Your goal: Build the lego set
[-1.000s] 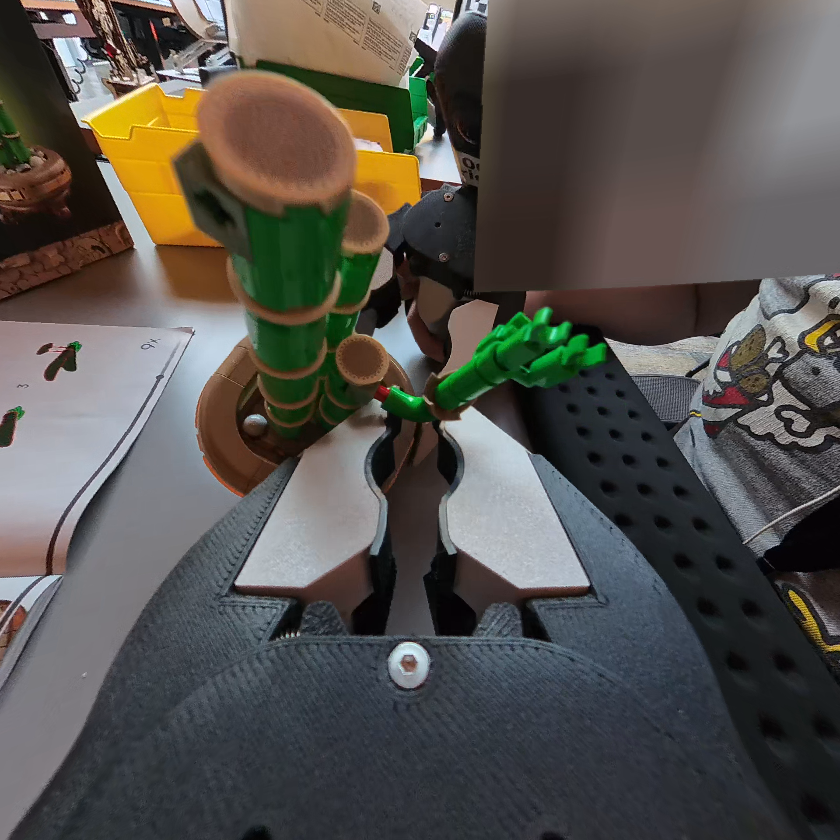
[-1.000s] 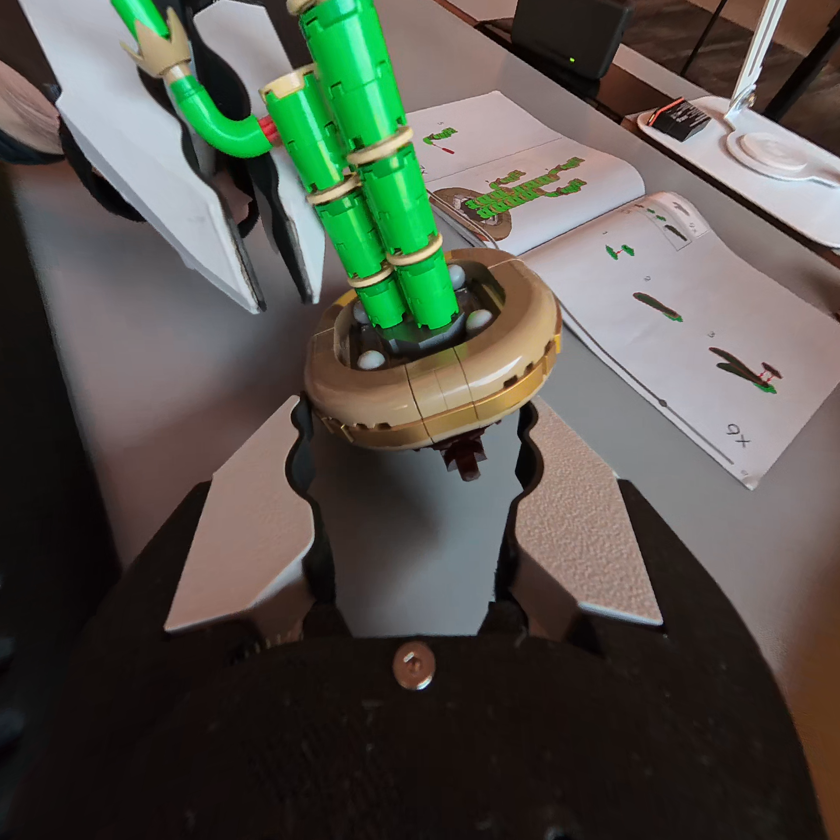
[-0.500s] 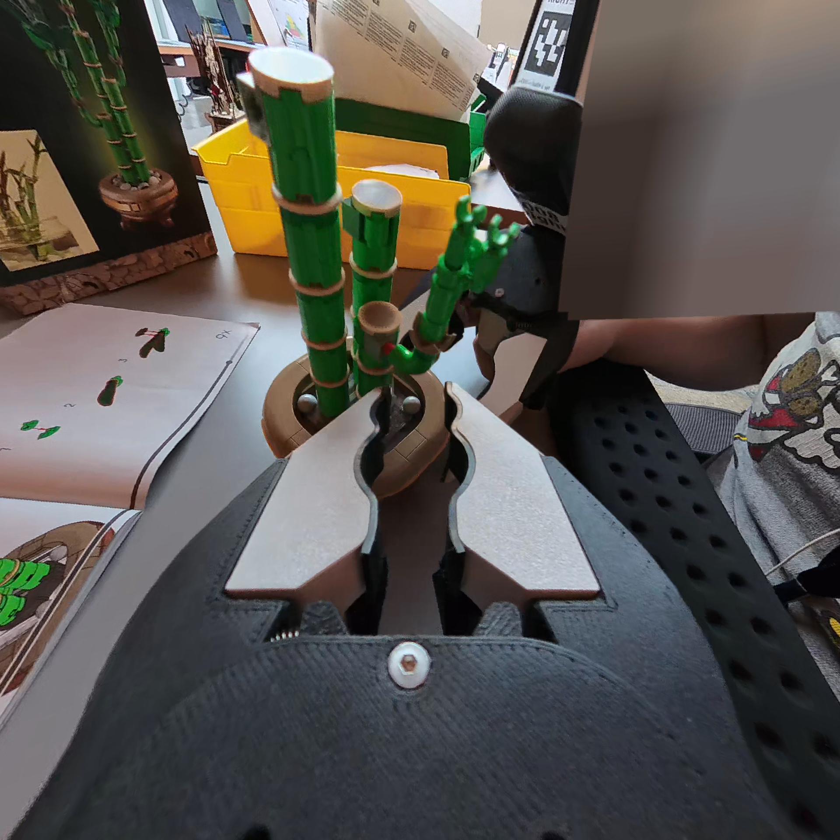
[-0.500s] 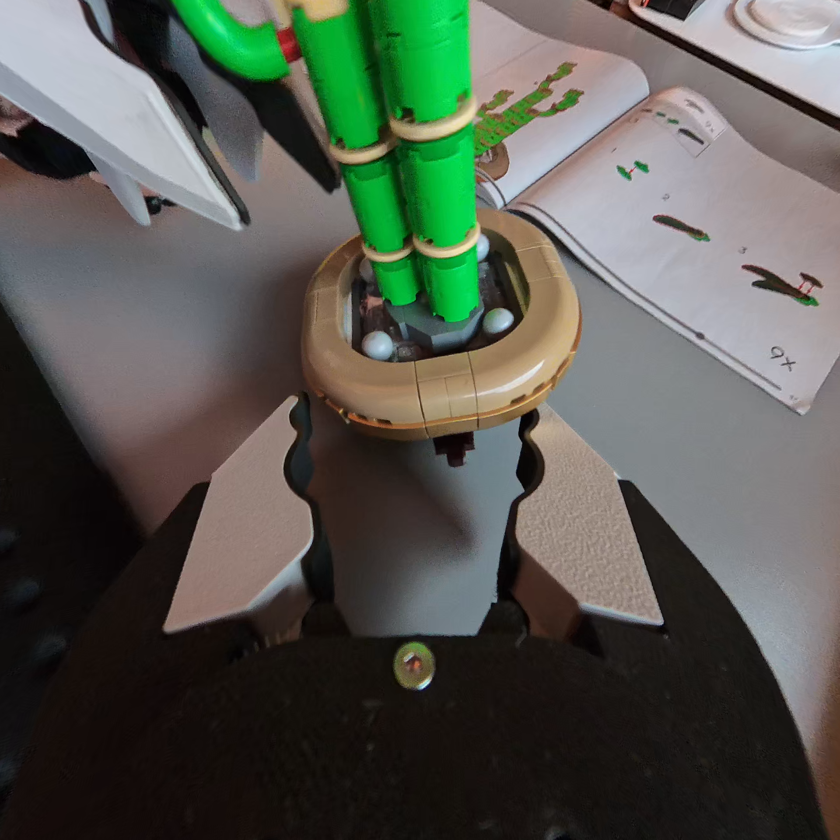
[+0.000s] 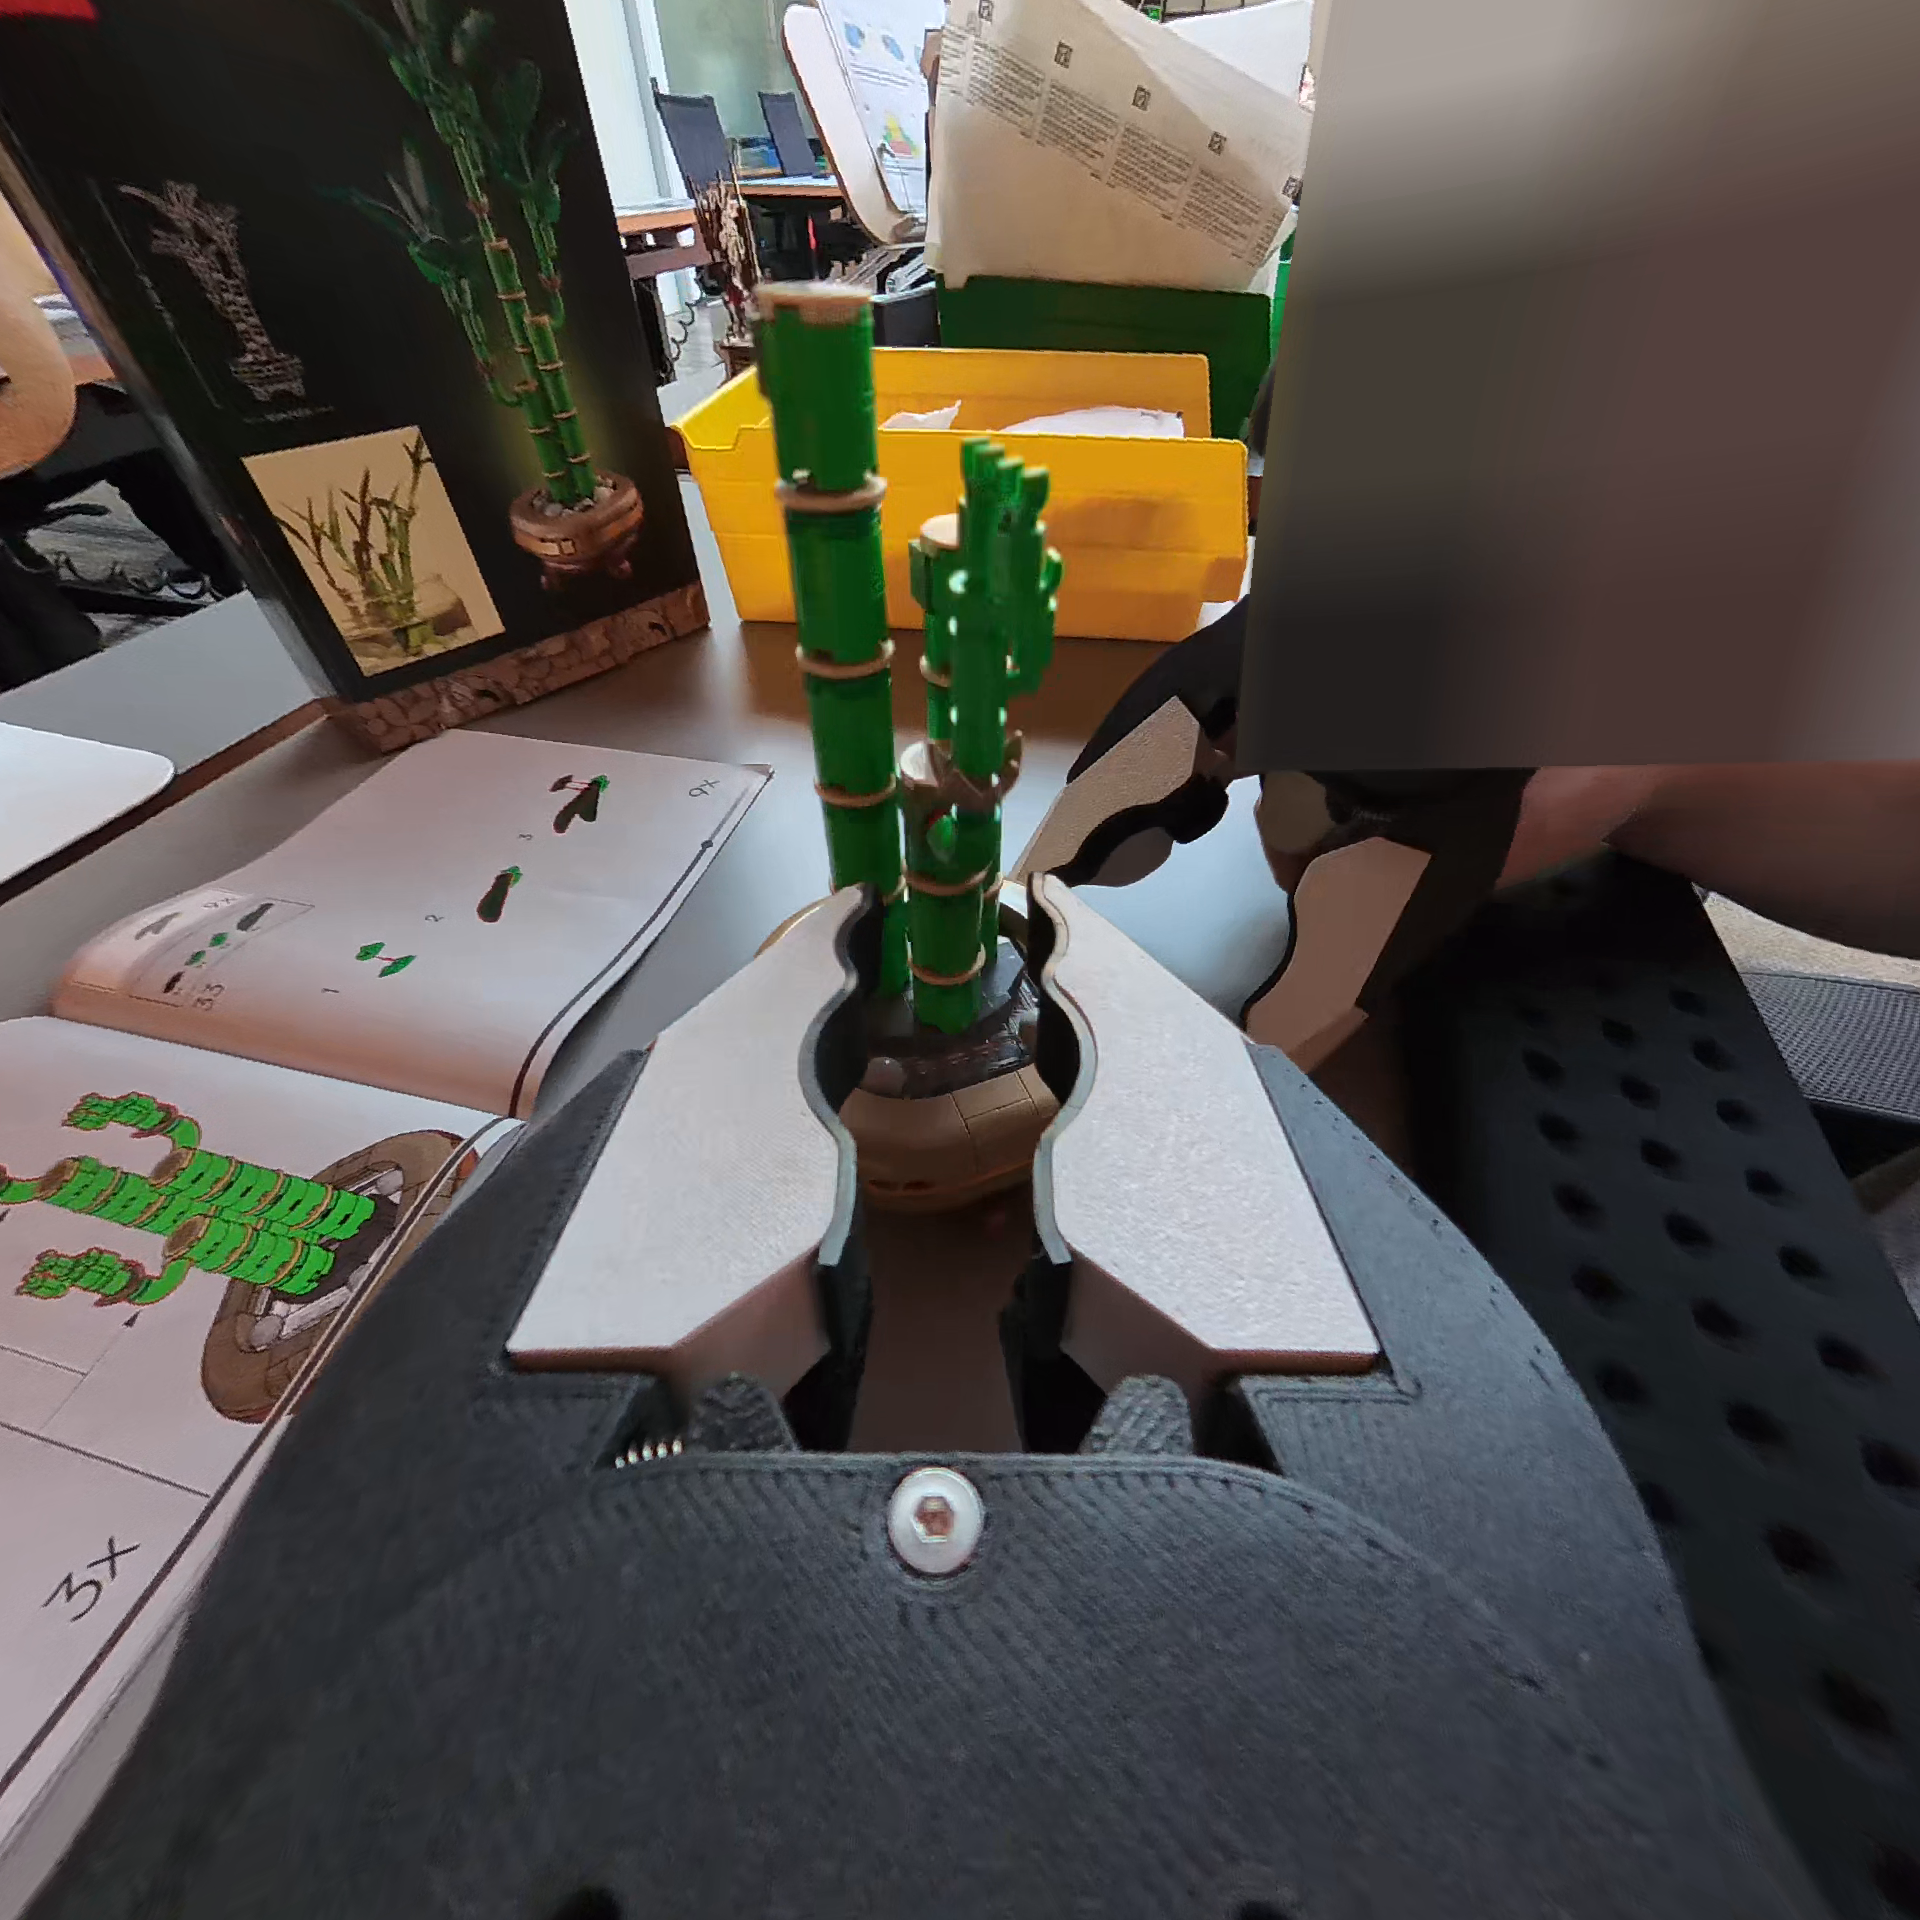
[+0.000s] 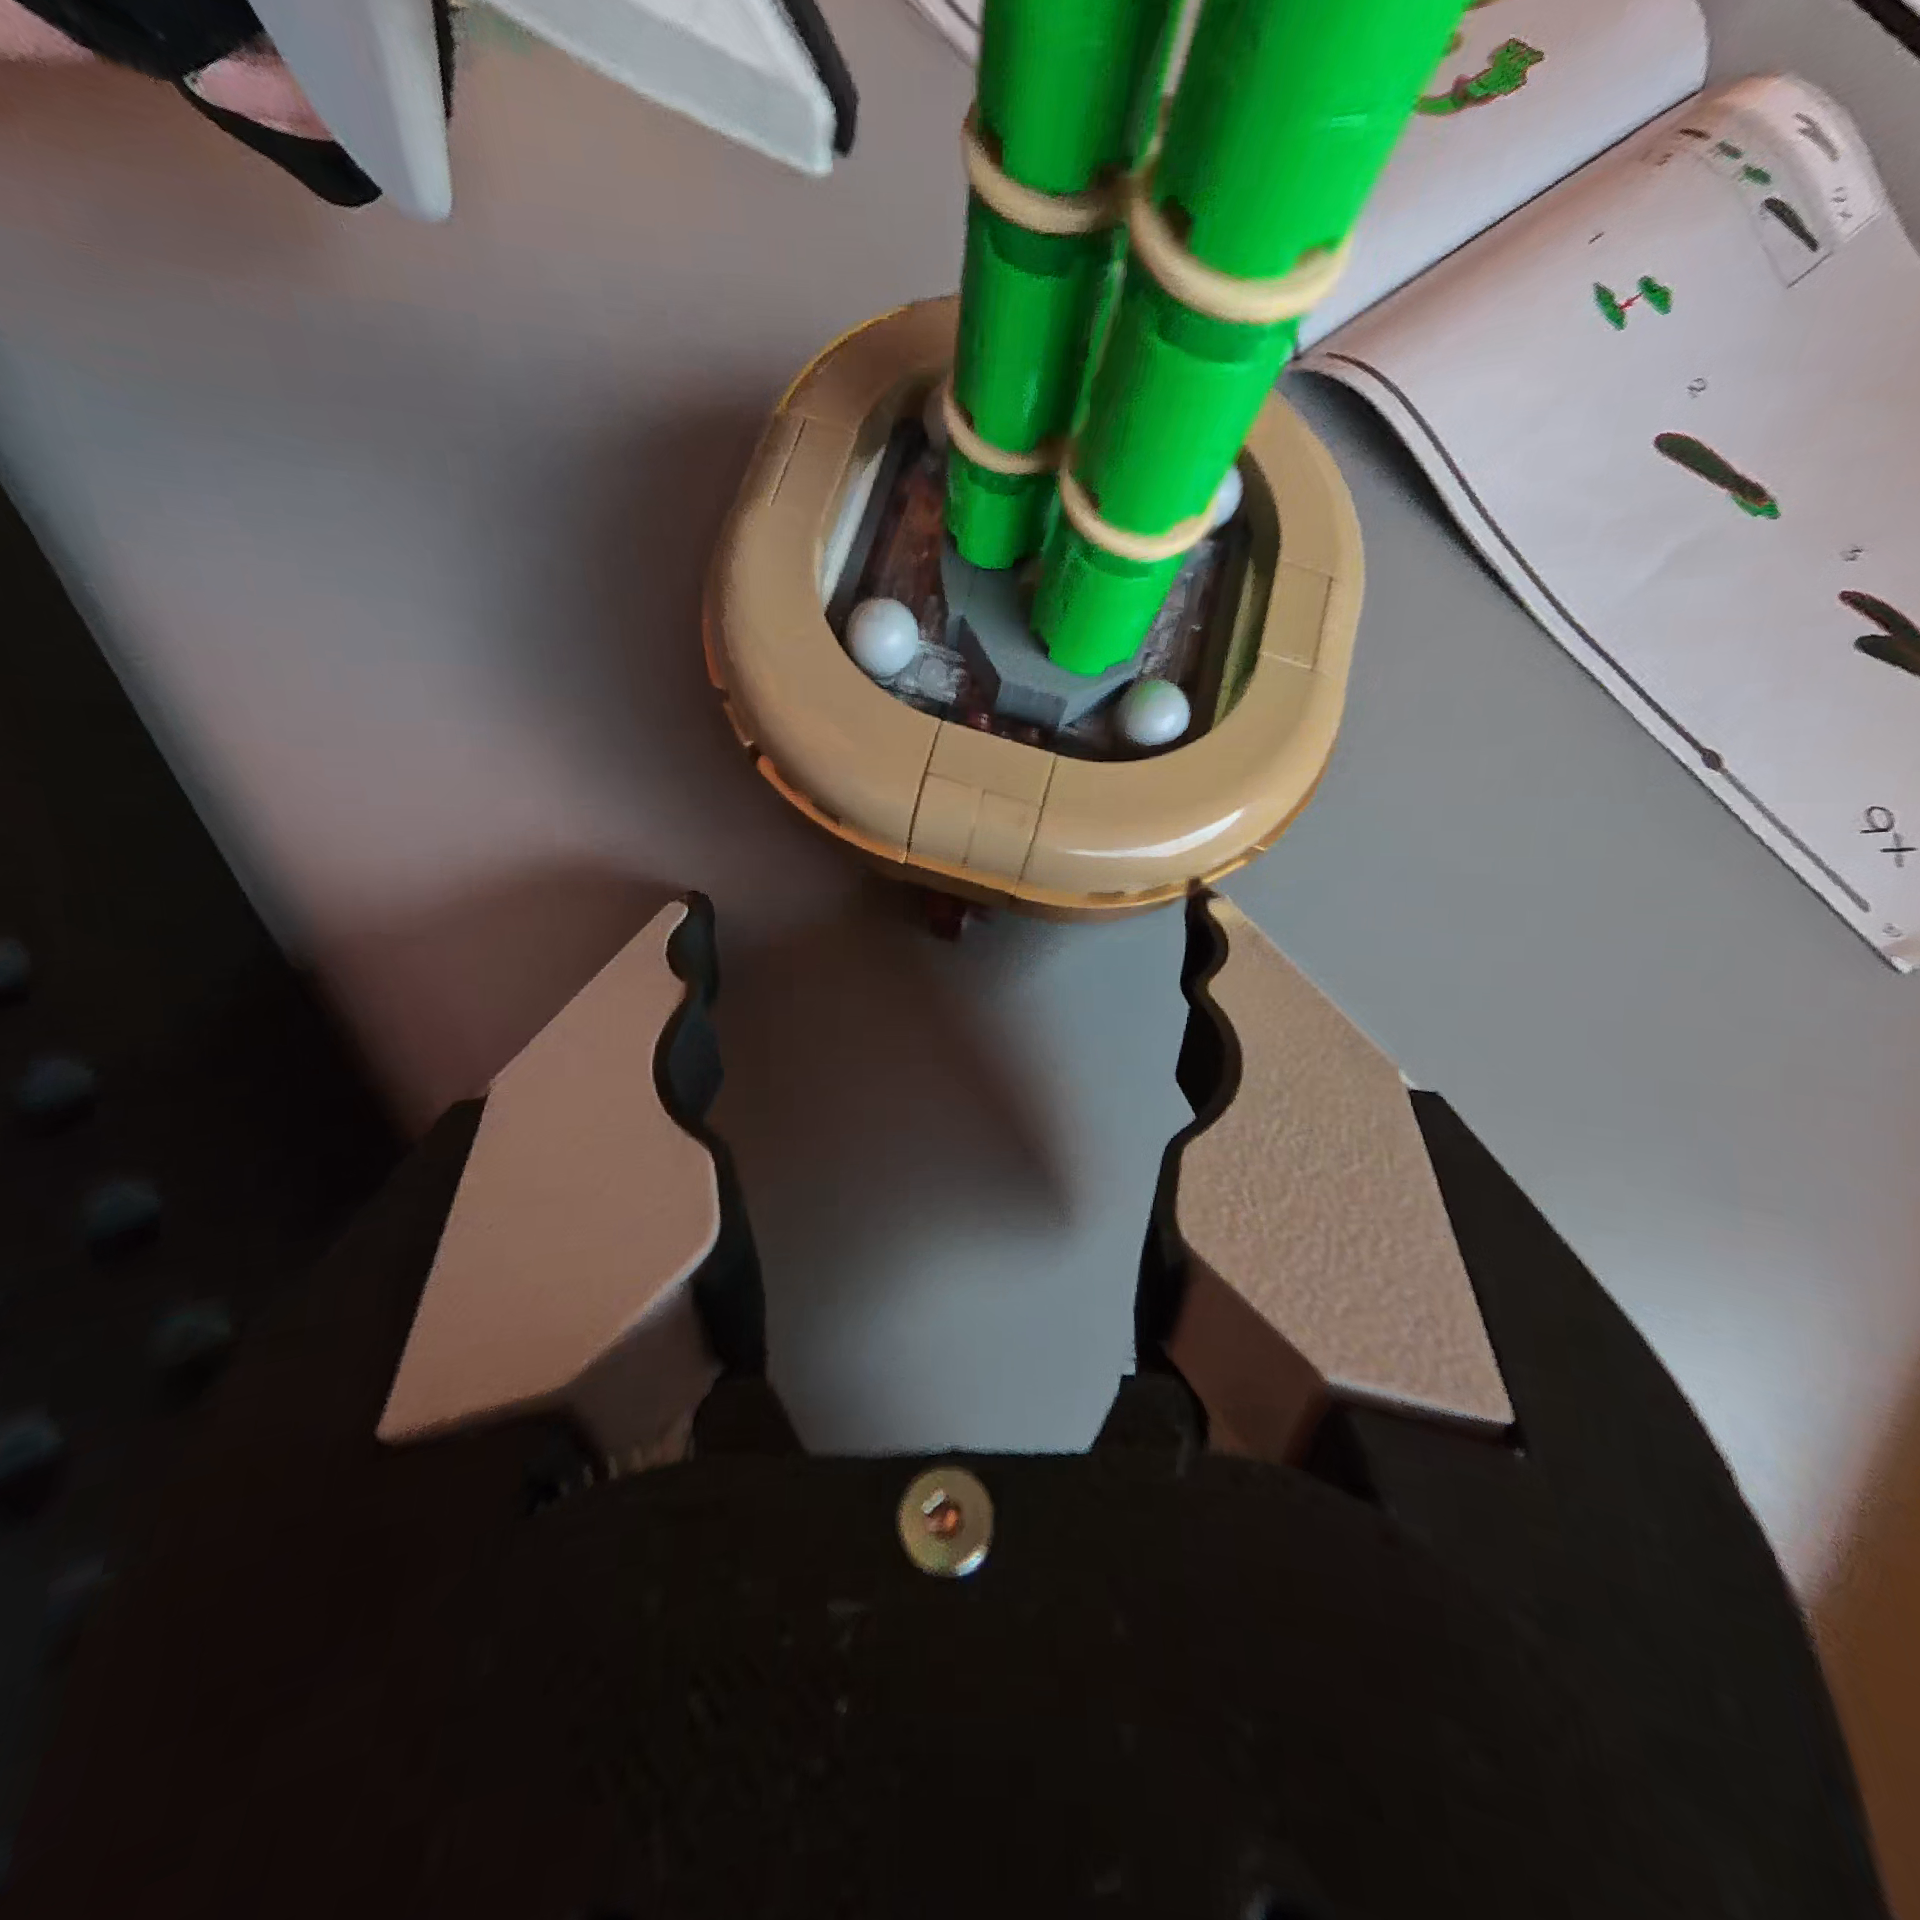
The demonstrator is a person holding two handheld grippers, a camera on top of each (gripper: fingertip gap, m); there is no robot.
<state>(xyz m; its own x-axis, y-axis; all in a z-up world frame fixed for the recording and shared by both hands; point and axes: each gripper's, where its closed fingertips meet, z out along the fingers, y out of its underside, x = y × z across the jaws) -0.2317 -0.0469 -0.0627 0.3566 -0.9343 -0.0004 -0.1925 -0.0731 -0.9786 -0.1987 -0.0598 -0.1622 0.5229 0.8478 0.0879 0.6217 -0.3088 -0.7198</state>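
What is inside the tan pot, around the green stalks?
Inside the tan pot: two pale balls, a grey block holding the green stalks. The stalks hide the far side.
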